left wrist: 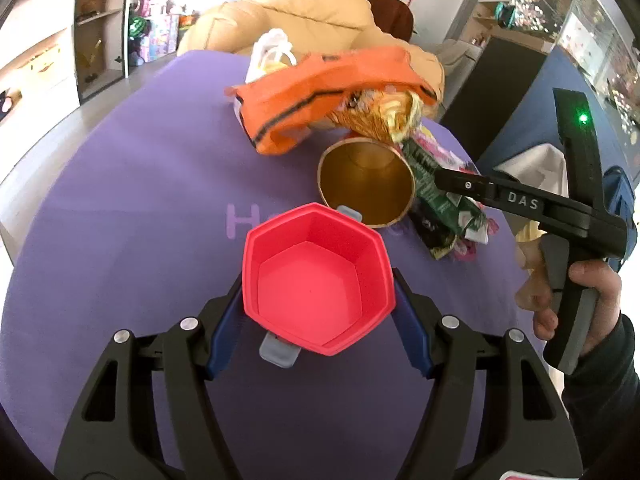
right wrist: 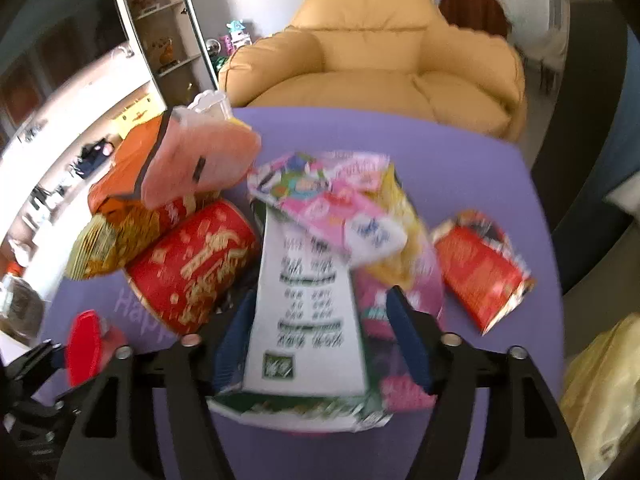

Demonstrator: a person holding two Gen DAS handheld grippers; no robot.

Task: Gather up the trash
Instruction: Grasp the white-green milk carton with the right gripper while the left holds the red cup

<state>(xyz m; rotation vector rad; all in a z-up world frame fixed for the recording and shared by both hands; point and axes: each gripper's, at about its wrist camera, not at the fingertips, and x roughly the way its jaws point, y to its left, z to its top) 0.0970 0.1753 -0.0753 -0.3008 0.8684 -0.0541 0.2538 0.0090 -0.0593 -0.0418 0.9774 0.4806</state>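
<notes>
My left gripper (left wrist: pixel 318 286) is shut on an empty red hexagonal bin (left wrist: pixel 316 280), its blue pads pressed on both sides. Just beyond the bin a red paper cup (left wrist: pixel 366 184) lies on its side, mouth toward me. My right gripper (right wrist: pixel 320 296) stands open astride a green and white packet (right wrist: pixel 308 312). The left pad touches the packet's edge and a gap shows at the right pad. A pink wrapper (right wrist: pixel 332 204) and a yellow one lie on the packet's far end. In the left wrist view, the right gripper (left wrist: pixel 444 180) reaches over that green packet (left wrist: pixel 432 184).
On the purple table cover (left wrist: pixel 120 200) an orange wrapper (left wrist: pixel 320 84) lies behind the cup and a red packet (right wrist: pixel 480 268) lies to the right. A beige armchair (right wrist: pixel 380 60) stands past the far edge. Shelves (right wrist: pixel 168 40) stand at the left. A hand (left wrist: pixel 580 292) holds the right gripper.
</notes>
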